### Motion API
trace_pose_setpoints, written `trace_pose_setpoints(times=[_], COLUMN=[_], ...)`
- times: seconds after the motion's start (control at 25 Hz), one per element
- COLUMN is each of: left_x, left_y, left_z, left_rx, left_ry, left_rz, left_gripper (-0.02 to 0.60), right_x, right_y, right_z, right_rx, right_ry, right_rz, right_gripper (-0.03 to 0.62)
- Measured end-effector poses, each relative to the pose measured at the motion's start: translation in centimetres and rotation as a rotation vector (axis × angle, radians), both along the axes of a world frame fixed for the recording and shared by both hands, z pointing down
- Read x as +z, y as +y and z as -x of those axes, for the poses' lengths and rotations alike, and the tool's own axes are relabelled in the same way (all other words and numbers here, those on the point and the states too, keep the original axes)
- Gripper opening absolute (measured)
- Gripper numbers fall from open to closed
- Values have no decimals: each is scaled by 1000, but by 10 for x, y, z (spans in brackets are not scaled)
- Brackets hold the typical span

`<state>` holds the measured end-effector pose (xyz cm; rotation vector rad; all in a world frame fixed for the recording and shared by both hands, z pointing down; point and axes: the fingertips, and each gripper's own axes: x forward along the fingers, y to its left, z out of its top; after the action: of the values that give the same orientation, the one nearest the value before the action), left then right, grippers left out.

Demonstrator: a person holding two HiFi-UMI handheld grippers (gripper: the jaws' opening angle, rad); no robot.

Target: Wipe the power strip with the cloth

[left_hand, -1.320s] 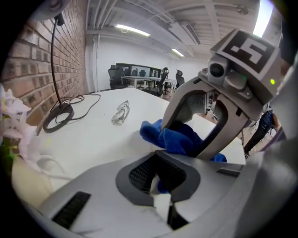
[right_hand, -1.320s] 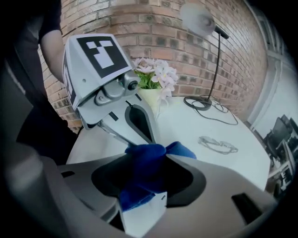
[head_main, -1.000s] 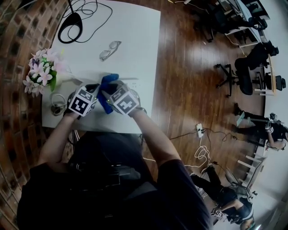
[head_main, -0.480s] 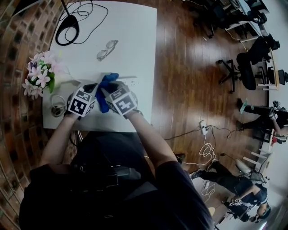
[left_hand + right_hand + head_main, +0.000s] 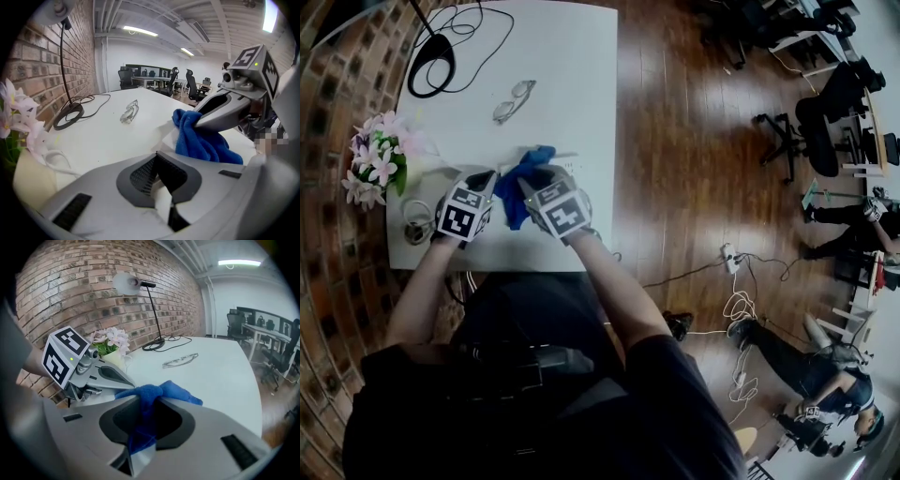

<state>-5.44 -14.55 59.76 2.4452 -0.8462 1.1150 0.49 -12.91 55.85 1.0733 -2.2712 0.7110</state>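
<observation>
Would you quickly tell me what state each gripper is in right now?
Left gripper: closed; what it pinches, if anything, cannot be told.
Right gripper: closed on the blue cloth.

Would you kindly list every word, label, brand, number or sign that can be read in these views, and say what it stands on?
No readable word, brand or number in any view.
Left gripper, marker cube: black-and-white coded squares, not text.
Right gripper, marker cube: the same kind of pattern, not text.
White power strip: any print is too small to read.
Blue cloth: no label shows.
</observation>
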Motion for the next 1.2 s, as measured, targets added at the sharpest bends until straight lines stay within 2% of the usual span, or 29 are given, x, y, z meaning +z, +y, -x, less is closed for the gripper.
trace_pose_setpoints(times=[0.36, 0.92, 1.2], left_x=[6, 8, 8], left_y=[-5, -9, -10], left_z=[4, 7, 9], left_rx=[-63, -118, -131], left_ry=[-35, -82, -83], left_rz=[39, -1, 1], left_gripper=[9, 9, 9], right_x=[0, 0, 1], right_y=[2, 4, 0], right_z=[-37, -94, -120], right_rx=[57, 91, 157], right_ry=[2, 4, 25], right_rz=[-8, -5, -7], right_gripper=[78, 80, 80])
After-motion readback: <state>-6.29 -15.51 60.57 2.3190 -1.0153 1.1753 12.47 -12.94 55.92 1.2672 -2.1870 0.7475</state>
